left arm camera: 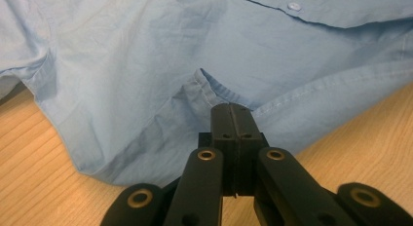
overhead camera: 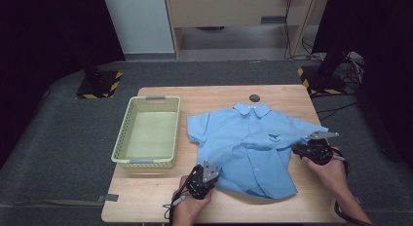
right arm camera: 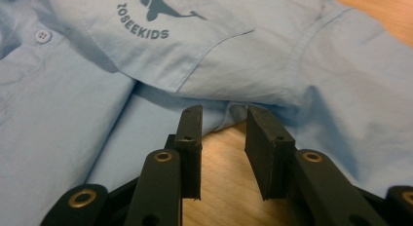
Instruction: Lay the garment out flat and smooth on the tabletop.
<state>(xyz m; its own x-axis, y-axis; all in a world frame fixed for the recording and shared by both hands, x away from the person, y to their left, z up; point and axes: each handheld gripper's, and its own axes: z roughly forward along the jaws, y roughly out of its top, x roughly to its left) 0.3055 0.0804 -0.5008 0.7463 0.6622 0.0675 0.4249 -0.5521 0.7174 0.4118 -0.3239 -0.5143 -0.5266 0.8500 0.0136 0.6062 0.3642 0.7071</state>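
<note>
A light blue child's shirt (overhead camera: 248, 148) lies flat and buttoned on the wooden table (overhead camera: 141, 199), collar at the far side. My left gripper (overhead camera: 216, 179) is at the shirt's near left hem. In the left gripper view its jaws (left arm camera: 233, 110) stand pressed together on the hem, and the shirt (left arm camera: 146, 65) puckers toward them. My right gripper (overhead camera: 294, 149) is at the shirt's right side, under the sleeve. Its jaws (right arm camera: 224, 115) stand open over bare wood, with the shirt's edge (right arm camera: 219, 55) just beyond the tips and a whale logo above.
A pale green plastic basket (overhead camera: 144, 162) with nothing in it stands left of the shirt. A small dark round thing (overhead camera: 254, 98) lies at the table's far edge behind the collar. Bare wood runs along the near edge.
</note>
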